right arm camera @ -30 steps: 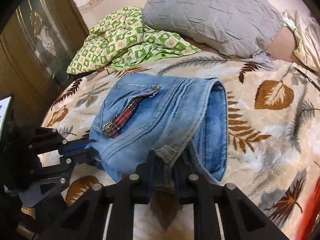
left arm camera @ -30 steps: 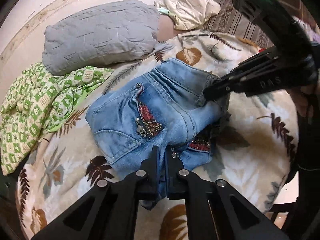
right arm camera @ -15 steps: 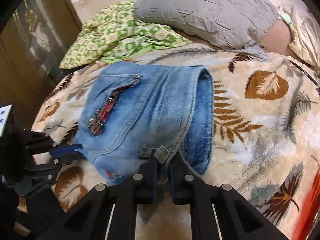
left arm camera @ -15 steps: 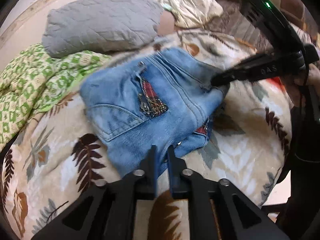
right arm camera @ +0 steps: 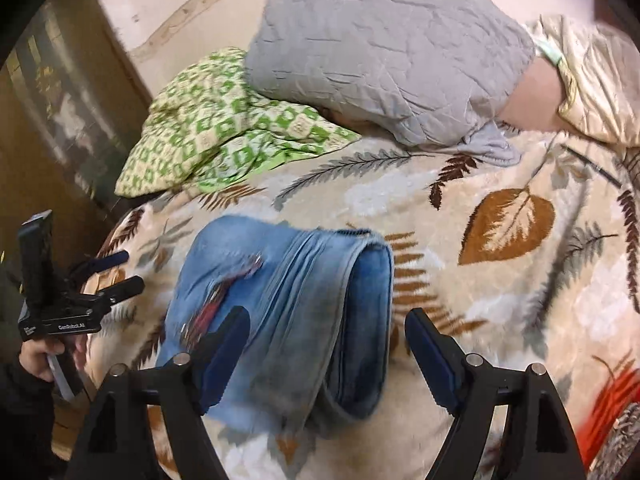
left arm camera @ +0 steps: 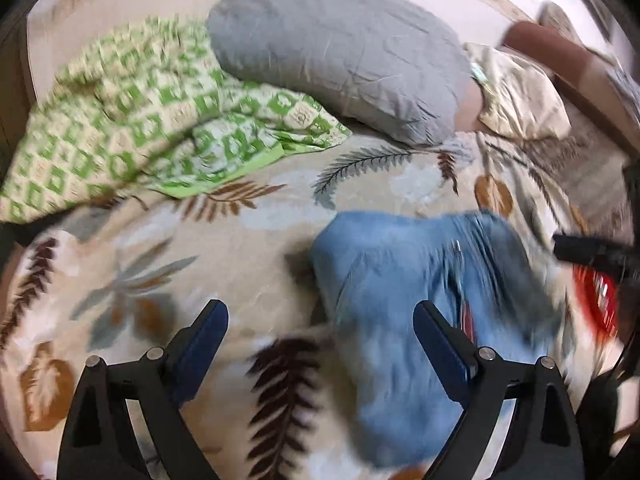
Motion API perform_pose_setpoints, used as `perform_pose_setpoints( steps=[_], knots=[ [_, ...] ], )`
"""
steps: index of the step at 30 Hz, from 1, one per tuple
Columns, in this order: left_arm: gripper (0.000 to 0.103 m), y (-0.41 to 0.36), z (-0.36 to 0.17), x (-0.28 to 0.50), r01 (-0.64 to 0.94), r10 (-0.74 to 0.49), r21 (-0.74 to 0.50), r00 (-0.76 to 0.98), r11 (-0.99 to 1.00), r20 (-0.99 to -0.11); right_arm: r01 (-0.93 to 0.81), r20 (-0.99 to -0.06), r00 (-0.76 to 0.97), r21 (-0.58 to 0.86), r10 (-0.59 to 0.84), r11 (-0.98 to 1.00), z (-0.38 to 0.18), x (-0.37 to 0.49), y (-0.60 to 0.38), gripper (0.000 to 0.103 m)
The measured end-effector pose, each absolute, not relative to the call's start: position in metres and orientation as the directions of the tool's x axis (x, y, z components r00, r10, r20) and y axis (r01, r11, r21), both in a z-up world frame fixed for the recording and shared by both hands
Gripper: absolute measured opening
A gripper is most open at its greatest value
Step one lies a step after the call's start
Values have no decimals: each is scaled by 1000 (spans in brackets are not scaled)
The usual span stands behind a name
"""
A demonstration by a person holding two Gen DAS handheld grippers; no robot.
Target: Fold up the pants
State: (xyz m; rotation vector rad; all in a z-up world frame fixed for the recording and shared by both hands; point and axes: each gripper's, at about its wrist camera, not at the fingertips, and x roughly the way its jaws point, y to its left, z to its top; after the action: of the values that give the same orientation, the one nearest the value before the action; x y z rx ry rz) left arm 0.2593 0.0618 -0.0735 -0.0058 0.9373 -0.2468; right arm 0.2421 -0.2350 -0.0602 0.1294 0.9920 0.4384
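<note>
The blue denim pants [left arm camera: 420,320] lie folded into a compact bundle on the leaf-print blanket [left arm camera: 200,260]. In the right wrist view the pants [right arm camera: 288,312] show the waistband fold at their right side. My left gripper [left arm camera: 320,328] is open and empty, with its right finger over the pants' left part. It also shows in the right wrist view [right arm camera: 120,272], open, at the pants' left. My right gripper [right arm camera: 326,336] is open and empty, just above the bundle's near edge. Its dark tip shows in the left wrist view [left arm camera: 576,248].
A grey quilted pillow [right arm camera: 392,60] and a green checked cloth [right arm camera: 216,128] lie at the far side of the bed. A cream pillow [right arm camera: 600,80] sits at the far right. A wooden cabinet [right arm camera: 48,140] stands at the left.
Both grippers have opened and let go of the pants. The bundle now rests on the blanket. The left gripper has swung left and away from it.
</note>
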Motion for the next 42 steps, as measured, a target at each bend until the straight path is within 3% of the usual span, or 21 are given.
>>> perform_pose_setpoints(
  steps=[4, 10, 12, 13, 14, 15, 17, 23, 27, 31, 33, 34, 35, 36, 37, 38, 39, 42],
  knots=[
    [94, 51, -91, 301, 175, -262, -201, 478, 964, -839, -202, -795, 400, 410, 457, 889, -85, 282, -238, 78],
    [94, 37, -110, 339, 222, -269, -189, 420, 957, -867, -123, -802, 310, 499, 511, 858, -118, 318, -235, 72],
    [94, 36, -110, 344, 231, -276, -194, 414, 953, -867, -133, -799, 293, 511, 526, 849, -122, 324, -231, 56],
    [82, 34, -109, 343, 244, -278, -187, 421, 951, -864, -144, -800, 281, 511, 530, 848, -125, 327, -227, 34],
    [20, 32, -110, 343, 270, -294, -192, 415, 944, -861, -157, -796, 272, 518, 541, 841, -126, 329, -223, 16],
    [14, 30, -113, 344, 286, -312, -209, 382, 935, -870, -176, -793, 266, 519, 548, 836, -127, 330, -219, 11],
    [13, 25, -118, 342, 288, -283, -178, 377, 941, -882, -230, -807, 278, 470, 521, 852, -124, 328, -207, 7],
    [13, 41, -113, 338, 295, -387, -287, 383, 912, -839, -297, -821, 326, 382, 469, 875, -114, 319, -210, 6],
    [14, 36, -147, 346, 249, -304, -228, 335, 941, -892, -272, -848, 306, 358, 433, 893, -133, 321, -215, 6],
    [15, 40, -151, 347, 225, -311, -246, 331, 943, -891, -297, -871, 342, 256, 353, 920, -138, 318, -201, 6],
    [24, 39, -144, 344, 227, -289, -217, 359, 949, -888, -287, -869, 347, 260, 353, 922, -136, 318, -204, 12],
    [45, 39, -136, 339, 215, -259, -185, 398, 959, -880, -286, -865, 353, 262, 356, 922, -133, 317, -206, 18],
    [74, 43, -127, 331, 190, -225, -154, 442, 970, -868, -289, -856, 354, 282, 376, 915, -127, 314, -209, 25],
    [83, 46, -118, 323, 179, -227, -160, 473, 971, -851, -285, -852, 356, 293, 384, 913, -122, 310, -213, 28],
    [87, 49, -106, 311, 188, -266, -197, 501, 962, -824, -274, -849, 357, 304, 390, 913, -114, 305, -218, 37],
    [87, 51, -98, 301, 206, -301, -225, 513, 952, -804, -264, -844, 357, 319, 400, 910, -107, 300, -222, 54],
    [87, 50, -88, 287, 232, -322, -232, 524, 945, -788, -256, -835, 362, 338, 414, 906, -100, 292, -229, 62],
    [88, 41, -68, 243, 327, -337, -179, 531, 928, -778, -267, -800, 370, 395, 472, 879, -82, 266, -245, 66]
  ],
)
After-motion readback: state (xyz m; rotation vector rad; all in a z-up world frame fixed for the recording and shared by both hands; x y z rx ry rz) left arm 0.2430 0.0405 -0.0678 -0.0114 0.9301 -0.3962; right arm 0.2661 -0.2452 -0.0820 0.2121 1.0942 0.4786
